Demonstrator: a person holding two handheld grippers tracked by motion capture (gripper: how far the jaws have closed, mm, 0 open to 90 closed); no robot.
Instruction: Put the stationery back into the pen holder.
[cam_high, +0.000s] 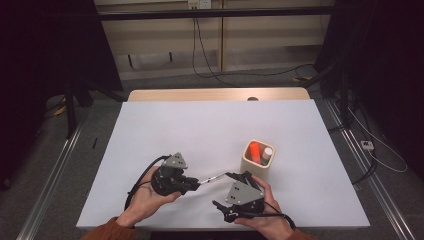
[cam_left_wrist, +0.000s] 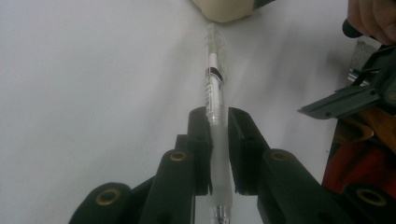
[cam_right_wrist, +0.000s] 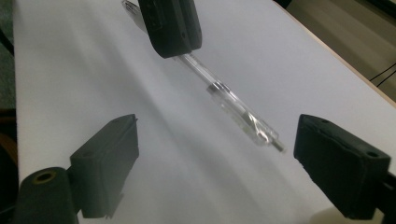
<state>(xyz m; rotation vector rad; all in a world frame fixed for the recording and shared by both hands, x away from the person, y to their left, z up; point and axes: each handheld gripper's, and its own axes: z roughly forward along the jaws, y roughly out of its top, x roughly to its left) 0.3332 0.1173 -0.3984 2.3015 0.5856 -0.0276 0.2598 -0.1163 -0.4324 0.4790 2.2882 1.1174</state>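
Holding one clear pen in my left tool, pads clamped narrow on the barrel near its back end. In the left gripper view the pen runs straight out between the two black jaws, its far end close to the base of the cream holder.

My right tool sits just beside the left one on the near side of the worktop; its jaws stand wide, nothing pressed. In the right gripper view the pen's free end hangs in the gap between the two pads, nearer the right-hand one, touching neither. No contact with the worktop visible at that end.

High view: pen spans the short gap between the two tools, roughly level, pointing right toward the right tool's jaws.

Count, near to far:
- two tools, one per hand
- one pen in the grip
- one holder, upright, just beyond the right tool, right of centre
- inside it two items: one orange-red marker, one white-capped marker, both standing on end
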